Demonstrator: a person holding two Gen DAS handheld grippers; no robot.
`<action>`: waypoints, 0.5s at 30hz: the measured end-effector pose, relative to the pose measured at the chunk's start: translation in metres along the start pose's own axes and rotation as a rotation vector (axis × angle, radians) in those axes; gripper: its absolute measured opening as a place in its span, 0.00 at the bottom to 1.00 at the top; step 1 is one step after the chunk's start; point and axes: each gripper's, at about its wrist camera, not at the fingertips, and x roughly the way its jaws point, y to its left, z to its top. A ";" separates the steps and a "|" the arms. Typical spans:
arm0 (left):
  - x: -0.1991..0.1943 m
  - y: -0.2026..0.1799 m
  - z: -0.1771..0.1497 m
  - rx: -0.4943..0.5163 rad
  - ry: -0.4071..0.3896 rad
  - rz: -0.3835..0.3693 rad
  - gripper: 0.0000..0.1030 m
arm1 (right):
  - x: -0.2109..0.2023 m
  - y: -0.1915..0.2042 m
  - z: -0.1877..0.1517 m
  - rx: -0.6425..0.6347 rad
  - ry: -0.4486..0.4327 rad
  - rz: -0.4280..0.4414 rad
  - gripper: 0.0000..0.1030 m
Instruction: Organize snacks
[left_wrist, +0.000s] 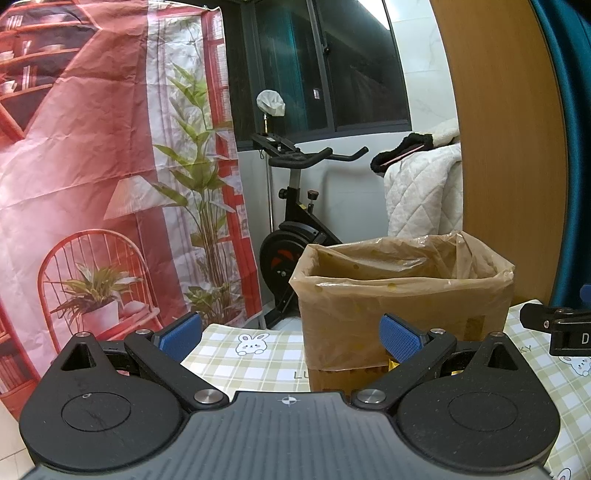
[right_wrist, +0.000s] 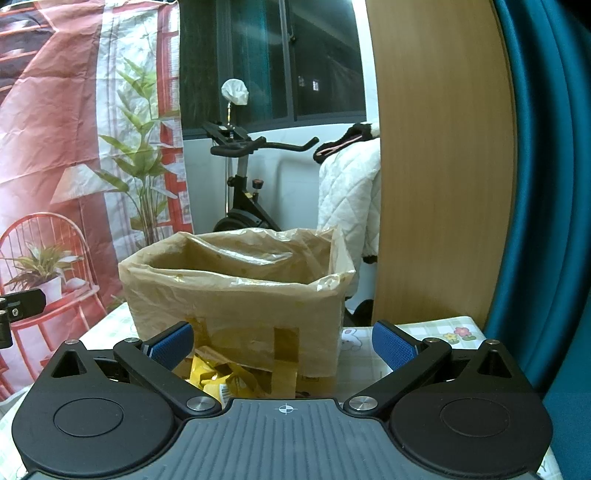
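Observation:
A cardboard box lined with a tan plastic bag (left_wrist: 402, 310) (right_wrist: 236, 306) stands open-topped on the checked tablecloth (left_wrist: 251, 354). My left gripper (left_wrist: 291, 338) is open, its blue pads wide apart, just short of the box's lower left corner. My right gripper (right_wrist: 282, 343) is open too, facing the box's front wall. A yellow snack packet (right_wrist: 218, 380) lies on the table at the foot of the box, between and slightly below the right gripper's fingers. A sliver of yellow packet (left_wrist: 392, 364) shows beside the left gripper's right pad. The inside bottom of the box is hidden.
A wooden panel (right_wrist: 443, 166) and a teal curtain (right_wrist: 546, 184) rise right of the table. Behind stand an exercise bike (left_wrist: 295, 236), a white quilt (left_wrist: 421, 195) and a red printed backdrop (left_wrist: 92, 166). The other gripper's black body (left_wrist: 557, 325) pokes in at the right edge.

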 end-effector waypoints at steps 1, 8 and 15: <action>0.000 0.000 0.000 0.000 0.000 0.001 1.00 | 0.000 0.000 0.000 0.000 0.000 0.000 1.00; 0.000 0.000 0.000 0.000 0.001 -0.001 1.00 | 0.000 0.000 -0.001 -0.002 -0.001 0.000 1.00; -0.001 -0.001 -0.001 -0.001 0.003 -0.003 1.00 | -0.003 0.003 0.001 -0.007 -0.002 0.002 1.00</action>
